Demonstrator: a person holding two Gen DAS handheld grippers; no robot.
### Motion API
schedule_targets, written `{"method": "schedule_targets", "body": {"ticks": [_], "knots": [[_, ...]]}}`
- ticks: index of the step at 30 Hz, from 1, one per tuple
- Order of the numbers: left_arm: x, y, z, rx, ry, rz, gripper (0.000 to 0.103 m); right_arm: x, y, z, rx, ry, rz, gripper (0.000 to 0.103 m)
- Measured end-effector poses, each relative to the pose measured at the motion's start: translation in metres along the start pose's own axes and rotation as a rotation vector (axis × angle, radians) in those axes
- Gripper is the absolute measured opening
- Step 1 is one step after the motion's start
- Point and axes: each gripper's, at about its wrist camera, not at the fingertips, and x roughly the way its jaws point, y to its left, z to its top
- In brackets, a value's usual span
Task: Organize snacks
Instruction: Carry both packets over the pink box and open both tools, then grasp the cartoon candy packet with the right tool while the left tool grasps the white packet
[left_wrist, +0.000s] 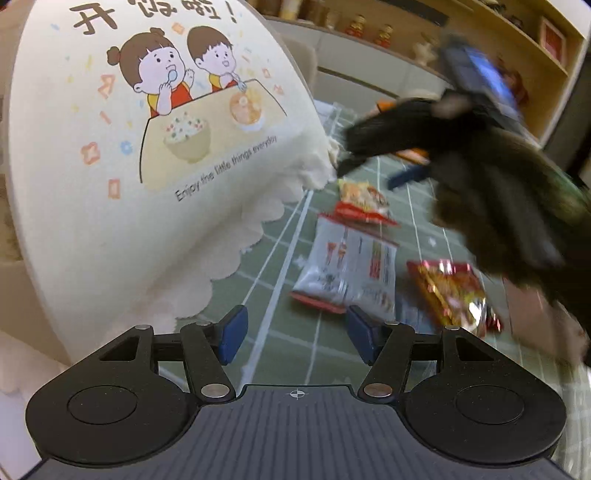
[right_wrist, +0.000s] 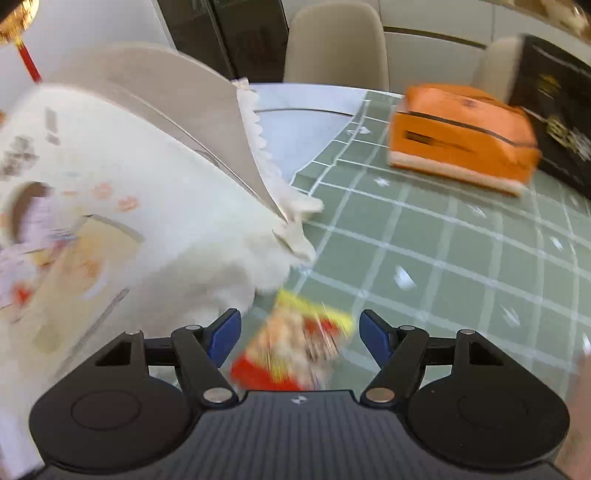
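Observation:
Several snack packets lie on the green checked tablecloth (left_wrist: 295, 236): a grey-white packet (left_wrist: 347, 273), a red-yellow one (left_wrist: 364, 201) behind it and a shiny red-gold one (left_wrist: 450, 295) to its right. My left gripper (left_wrist: 295, 334) is open just in front of the grey-white packet, with nothing between its blue pads. My right gripper (right_wrist: 300, 338) is open over a blurred yellow-red packet (right_wrist: 295, 350); the packet shows between the pads, which stand apart from it. In the left wrist view the right gripper (left_wrist: 369, 173) is a dark blur above the packets.
A large cream cloth bag with a cartoon print (left_wrist: 147, 147) fills the left side, shown too as the cream cloth bag (right_wrist: 129, 221). An orange box (right_wrist: 461, 140) and a black box (right_wrist: 554, 110) stand at the far right. Beige chairs (right_wrist: 336, 44) sit behind the table.

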Motion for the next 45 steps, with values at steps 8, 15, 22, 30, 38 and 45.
{"method": "schedule_targets", "body": {"ticks": [8,15,22,30,38,45], "knots": [[-0.010,0.032,-0.007,-0.080,-0.014,-0.061,0.064,0.001,0.022,-0.029,-0.131,0.078,0.046,0.038],[-0.017,0.021,-0.023,-0.096,0.021,-0.063,0.064,-0.054,0.033,-0.115,-0.157,0.156,0.212,0.038],[-0.041,-0.017,-0.044,-0.035,0.032,-0.054,0.063,-0.123,0.014,-0.186,-0.187,0.144,0.293,0.049],[-0.075,-0.022,-0.071,-0.069,0.027,0.110,0.062,-0.152,-0.021,-0.227,-0.142,0.034,0.127,0.085],[-0.071,-0.033,-0.091,-0.188,0.090,0.078,0.054,-0.146,0.033,-0.272,-0.310,0.023,0.099,0.065],[-0.081,-0.114,-0.110,0.024,0.106,-0.122,0.049,-0.184,-0.042,-0.303,-0.278,0.010,0.001,0.059]]}}
